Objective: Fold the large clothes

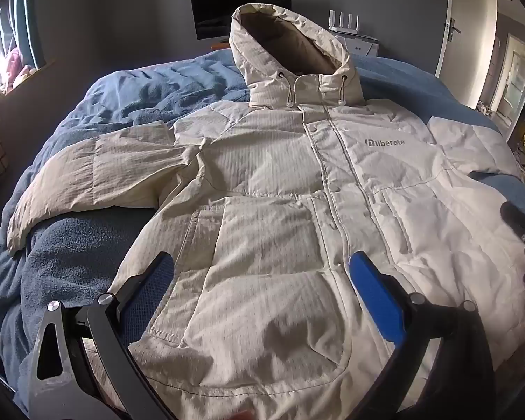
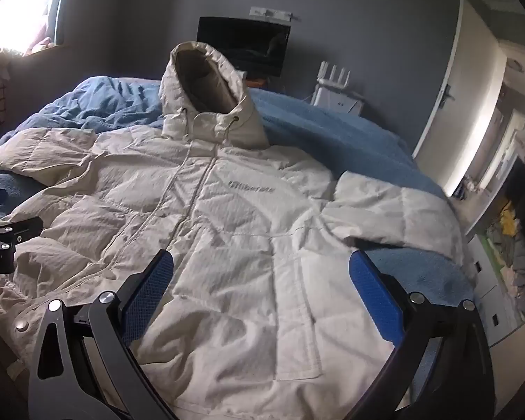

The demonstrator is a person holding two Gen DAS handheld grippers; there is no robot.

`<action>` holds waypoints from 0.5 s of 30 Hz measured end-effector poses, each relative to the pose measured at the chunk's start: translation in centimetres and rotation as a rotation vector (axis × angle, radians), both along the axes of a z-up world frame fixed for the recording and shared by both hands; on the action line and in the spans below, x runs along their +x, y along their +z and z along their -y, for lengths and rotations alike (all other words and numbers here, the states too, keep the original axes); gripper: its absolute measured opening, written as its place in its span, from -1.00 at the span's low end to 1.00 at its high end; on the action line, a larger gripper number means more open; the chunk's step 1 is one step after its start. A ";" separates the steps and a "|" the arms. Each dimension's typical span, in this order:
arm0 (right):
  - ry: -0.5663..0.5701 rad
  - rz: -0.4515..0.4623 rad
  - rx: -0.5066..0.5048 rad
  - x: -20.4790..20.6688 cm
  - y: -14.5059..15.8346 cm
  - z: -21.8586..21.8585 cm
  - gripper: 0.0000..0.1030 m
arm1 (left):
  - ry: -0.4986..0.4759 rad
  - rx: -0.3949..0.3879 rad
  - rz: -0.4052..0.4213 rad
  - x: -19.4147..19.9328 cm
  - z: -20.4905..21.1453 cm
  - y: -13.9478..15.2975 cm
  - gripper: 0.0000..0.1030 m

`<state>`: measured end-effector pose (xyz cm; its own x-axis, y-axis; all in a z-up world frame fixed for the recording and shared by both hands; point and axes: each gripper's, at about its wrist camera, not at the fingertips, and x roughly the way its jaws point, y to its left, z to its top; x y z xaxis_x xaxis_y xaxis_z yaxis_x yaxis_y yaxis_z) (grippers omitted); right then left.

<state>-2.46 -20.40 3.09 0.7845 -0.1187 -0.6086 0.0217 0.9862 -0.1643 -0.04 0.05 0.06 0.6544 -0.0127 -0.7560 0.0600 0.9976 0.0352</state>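
Grippers wait wide apart and empty: the left gripper (image 1: 261,276) over the hem's left half, the right gripper (image 2: 261,276) over its right half. Ahead, the cream hooded puffer jacket (image 1: 280,182) lies front-up on the blue bed (image 1: 70,245), long axis toward the far edge, sleeves spread sideways, each nearest its own gripper. Nothing blocks either fold.

I see a home bedroom. A bed (image 1: 87,112) with blue bedding fills it. A door (image 2: 448,105) and window (image 2: 14,7) flank grey walls.
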 end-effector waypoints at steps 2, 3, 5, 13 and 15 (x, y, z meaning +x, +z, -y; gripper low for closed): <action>0.016 0.010 0.064 0.2 -0.1 0.5 0.88 | -0.002 0.003 -0.001 0.0 0.0 0.0 0.88; 0.026 0.003 0.110 0.5 -0.3 0.8 0.88 | -0.003 0.005 -0.001 -0.1 -0.1 0.1 0.88; 0.046 0.014 0.182 0.5 -0.4 1.8 0.88 | -0.003 0.012 -0.001 -0.1 0.0 0.1 0.88; 0.031 -0.077 0.107 0.8 -1.9 0.6 0.88 | -0.001 0.023 -0.002 -0.2 0.1 0.1 0.88; 0.029 -0.091 0.114 1.0 -2.1 0.8 0.88 | 0.000 0.021 -0.002 -0.3 0.1 0.2 0.88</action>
<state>-1.50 -21.15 0.95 0.7277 -0.0232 -0.6855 -0.0165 0.9985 -0.0513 -0.34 0.00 0.31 0.6527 0.0029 -0.7576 0.0602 0.9966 0.0557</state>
